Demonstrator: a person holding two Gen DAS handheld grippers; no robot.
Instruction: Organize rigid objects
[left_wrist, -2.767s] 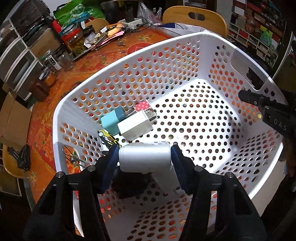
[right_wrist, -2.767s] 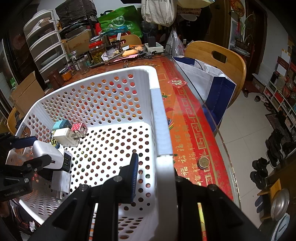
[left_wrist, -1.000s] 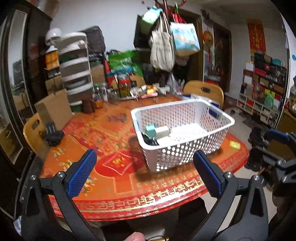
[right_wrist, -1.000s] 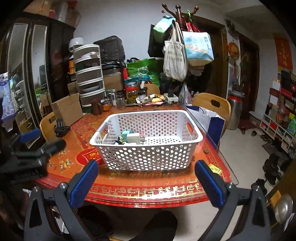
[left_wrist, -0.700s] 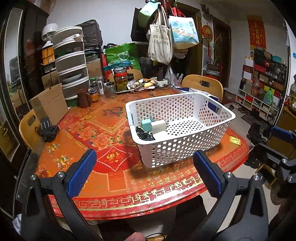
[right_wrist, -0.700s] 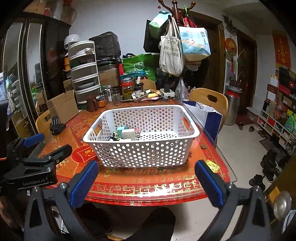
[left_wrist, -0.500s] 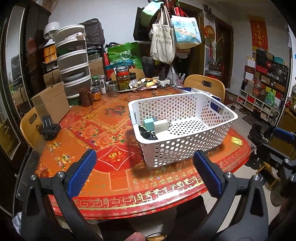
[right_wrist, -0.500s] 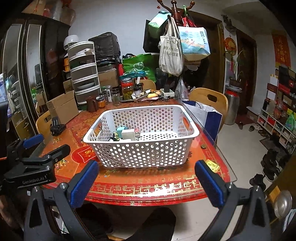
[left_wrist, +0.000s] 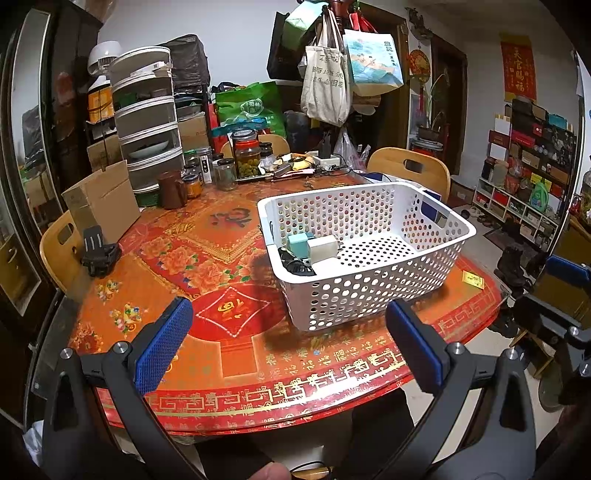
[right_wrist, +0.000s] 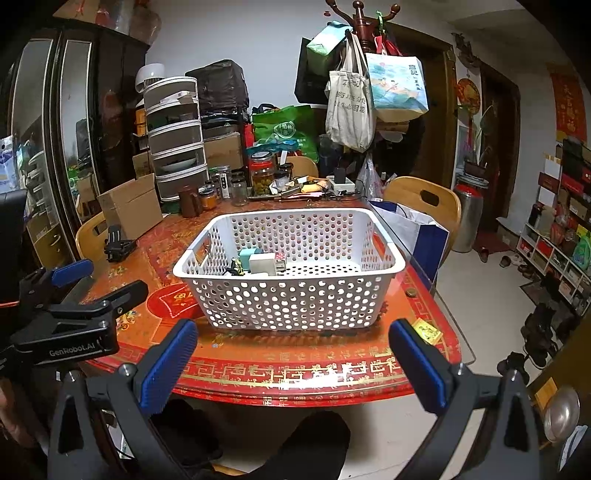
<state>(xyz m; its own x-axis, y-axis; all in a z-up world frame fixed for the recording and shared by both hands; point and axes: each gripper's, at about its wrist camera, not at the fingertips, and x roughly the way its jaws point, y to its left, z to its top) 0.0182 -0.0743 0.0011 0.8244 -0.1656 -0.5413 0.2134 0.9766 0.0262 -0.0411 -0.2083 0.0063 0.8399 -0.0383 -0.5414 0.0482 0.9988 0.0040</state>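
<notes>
At the far left of the table (left_wrist: 122, 280) a black clip (left_wrist: 98, 251) lies near the edge, in front of a cardboard box (left_wrist: 101, 203). Behind them jars (left_wrist: 245, 157) crowd the back of the table.

The left gripper (left_wrist: 288, 345) hangs back from the near edge of the table, its blue-padded jaws spread wide with nothing between them. In the right wrist view it shows at the left border (right_wrist: 99, 280), well clear of the basket.

The white perforated basket (right_wrist: 288, 299) stands on the table toward its right side. The chargers sit bunched in its left end: a teal one (left_wrist: 299, 245) touching a white one (left_wrist: 323, 249), with a dark tangle, perhaps a cable (left_wrist: 293, 264), nearest the front wall; it is too small to tell. The rest of the basket floor is bare.

The right gripper (right_wrist: 295, 363) also hovers off the table's edge, facing the basket's long side, jaws wide apart and empty. Right of the basket a small yellow packet (right_wrist: 426, 330) lies on the table, and a wooden chair (right_wrist: 424, 201) stands beyond.
</notes>
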